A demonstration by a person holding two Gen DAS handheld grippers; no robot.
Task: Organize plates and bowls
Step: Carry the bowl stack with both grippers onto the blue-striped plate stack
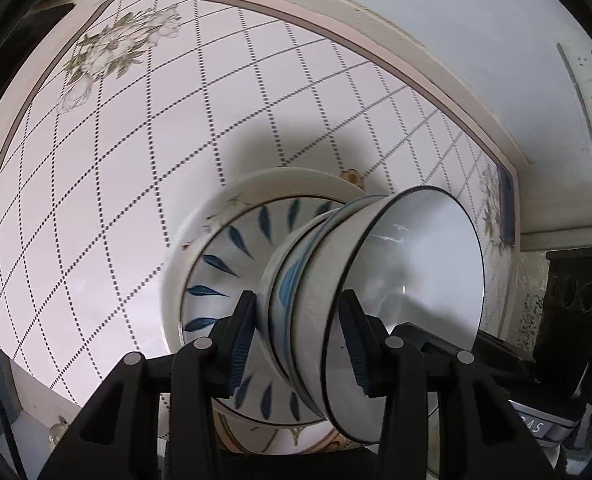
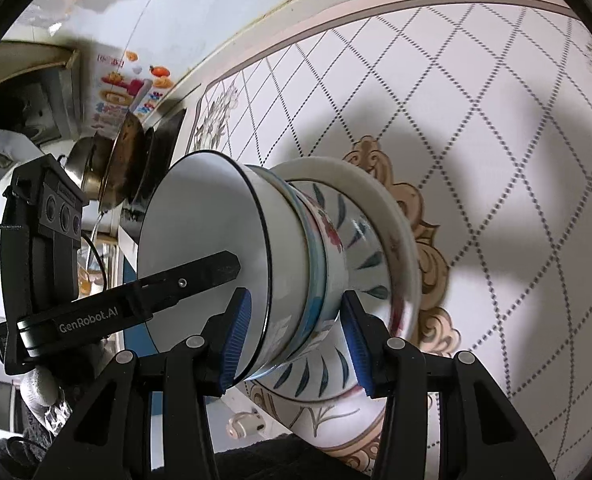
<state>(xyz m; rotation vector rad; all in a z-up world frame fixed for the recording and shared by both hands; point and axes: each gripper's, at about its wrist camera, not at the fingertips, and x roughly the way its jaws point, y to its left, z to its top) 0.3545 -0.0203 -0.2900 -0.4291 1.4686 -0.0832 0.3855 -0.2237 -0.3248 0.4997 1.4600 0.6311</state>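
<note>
A stack of bowls (image 1: 315,312) stands on a blue-leaf plate (image 1: 232,256), which lies on a larger white plate (image 1: 272,184) on the tiled table. The top bowl (image 1: 419,264) is white with a dark rim. My left gripper (image 1: 299,340) straddles the bowl stack, one finger inside the top bowl, one under the lowest. My right gripper (image 2: 296,336) straddles the same stack (image 2: 296,248) from the other side; the top bowl (image 2: 200,248) and leaf plate (image 2: 359,240) show there. The left gripper (image 2: 224,268) reaches into the top bowl in the right wrist view.
The table (image 1: 136,184) has white tiles with dotted diagonal lines and a pale raised border. A wall with sockets (image 1: 591,92) lies beyond. Pots and a pan (image 2: 124,160) stand by a picture-printed box (image 2: 124,88) at the table's far end.
</note>
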